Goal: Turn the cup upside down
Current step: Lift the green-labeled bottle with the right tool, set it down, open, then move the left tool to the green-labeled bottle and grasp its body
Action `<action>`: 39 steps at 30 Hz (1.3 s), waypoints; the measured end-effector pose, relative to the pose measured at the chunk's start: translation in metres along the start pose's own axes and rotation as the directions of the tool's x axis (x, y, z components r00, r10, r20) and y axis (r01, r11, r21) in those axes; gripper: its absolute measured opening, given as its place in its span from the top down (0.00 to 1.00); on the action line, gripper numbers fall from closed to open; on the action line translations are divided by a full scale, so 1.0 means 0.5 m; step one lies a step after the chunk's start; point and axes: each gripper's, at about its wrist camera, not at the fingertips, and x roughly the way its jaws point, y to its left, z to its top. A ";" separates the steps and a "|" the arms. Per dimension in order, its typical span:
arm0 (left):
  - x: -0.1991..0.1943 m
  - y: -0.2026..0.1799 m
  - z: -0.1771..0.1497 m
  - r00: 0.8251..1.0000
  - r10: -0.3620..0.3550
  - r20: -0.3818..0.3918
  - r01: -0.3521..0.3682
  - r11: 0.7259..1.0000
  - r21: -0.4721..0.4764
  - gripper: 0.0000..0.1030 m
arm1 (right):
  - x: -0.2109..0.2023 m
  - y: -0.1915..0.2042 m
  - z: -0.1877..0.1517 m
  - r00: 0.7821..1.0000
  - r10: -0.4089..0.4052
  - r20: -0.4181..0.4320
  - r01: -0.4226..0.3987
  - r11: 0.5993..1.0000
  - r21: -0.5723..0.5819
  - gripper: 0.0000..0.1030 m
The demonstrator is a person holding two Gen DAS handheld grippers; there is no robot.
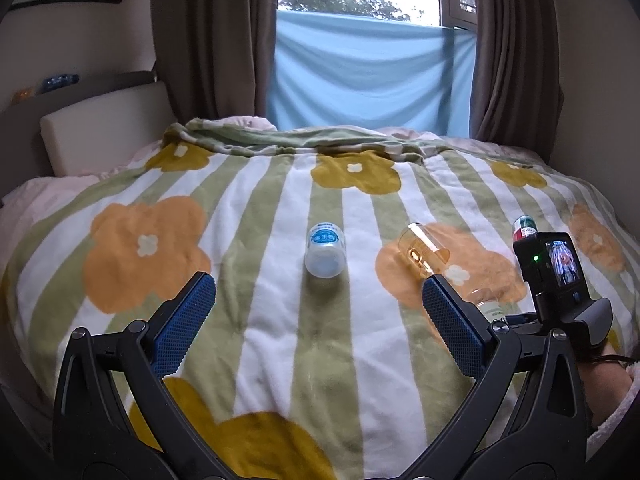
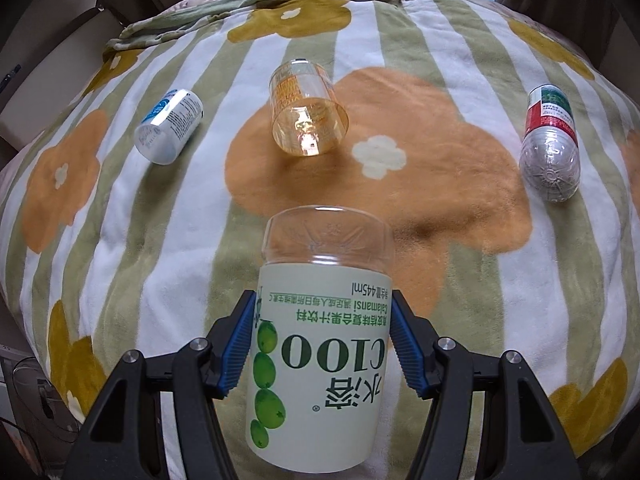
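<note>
My right gripper (image 2: 323, 334) is shut on a clear cup with a white-and-green C100 label (image 2: 320, 344). The label reads upside down and the clear bottom points away from me, over the blanket. In the left wrist view only a sliver of this cup (image 1: 486, 302) shows behind the right finger. An amber transparent cup (image 2: 306, 114) lies on its side on the orange flower; it also shows in the left wrist view (image 1: 424, 250). My left gripper (image 1: 318, 312) is open and empty above the blanket, short of the blue-labelled cup (image 1: 324, 250).
A blue-and-white labelled cup (image 2: 168, 126) lies on its side at the left. A red-green labelled clear cup (image 2: 551, 144) lies at the right. A floral striped blanket (image 2: 120, 240) covers the bed. Curtains (image 1: 216, 40) and a headboard cushion (image 1: 104, 128) stand behind.
</note>
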 end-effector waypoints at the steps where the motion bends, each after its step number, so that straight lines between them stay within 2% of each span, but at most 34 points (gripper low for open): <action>1: 0.003 -0.001 -0.002 1.000 0.001 -0.006 -0.001 1.000 0.002 0.00 | 0.004 0.000 -0.001 1.000 0.000 -0.005 0.000 1.000 0.001 0.42; 10: 0.037 -0.006 -0.022 0.997 0.000 -0.073 0.000 1.000 0.004 0.00 | 0.029 0.000 -0.003 0.999 0.006 -0.032 -0.006 1.000 0.007 0.42; 16: 0.065 -0.011 -0.031 0.989 0.010 -0.147 -0.009 1.000 0.011 0.00 | 0.033 -0.007 -0.001 0.999 0.016 -0.039 -0.014 0.999 0.038 0.41; 17: 0.068 -0.011 -0.032 0.987 0.011 -0.158 -0.010 1.000 0.009 0.00 | 0.033 -0.010 0.000 0.999 0.023 -0.041 -0.021 0.999 0.046 0.39; 19: 0.074 -0.011 -0.033 0.984 0.003 -0.179 -0.004 1.000 -0.002 0.00 | 0.027 -0.016 0.000 0.999 0.039 -0.036 -0.037 0.998 0.055 0.23; 21: 0.078 -0.014 -0.032 0.980 -0.009 -0.198 0.007 1.000 -0.011 0.00 | 0.010 -0.020 -0.002 0.998 0.056 -0.004 -0.056 0.997 0.051 0.00; 25: 0.079 -0.028 -0.020 0.973 -0.006 -0.229 0.008 1.000 0.005 0.00 | -0.042 -0.034 -0.007 0.995 0.071 0.077 -0.074 0.997 0.035 0.00; 30: 0.071 -0.066 0.027 0.961 -0.057 -0.271 0.066 0.997 0.028 0.00 | -0.129 -0.082 -0.024 0.975 0.109 0.195 -0.118 0.992 0.037 0.00; 32: 0.072 -0.093 0.050 0.952 -0.083 -0.295 0.099 0.994 0.042 0.00 | -0.175 -0.101 -0.038 0.951 0.155 0.269 -0.156 0.988 -0.017 0.00; 34: 0.079 -0.123 0.070 0.935 -0.119 -0.335 0.138 0.990 0.034 0.00 | -0.223 -0.108 -0.056 0.925 0.139 0.353 -0.115 0.990 -0.087 0.00; 37: 0.105 -0.173 0.091 0.896 -0.191 -0.400 0.207 0.978 -0.001 0.00 | -0.276 -0.130 -0.088 0.908 0.007 0.418 0.042 0.994 -0.106 0.00; 39: 0.133 -0.211 0.092 0.863 -0.205 -0.463 0.232 0.973 0.002 0.00 | -0.306 -0.154 -0.114 0.870 -0.062 0.490 0.113 0.991 -0.074 0.00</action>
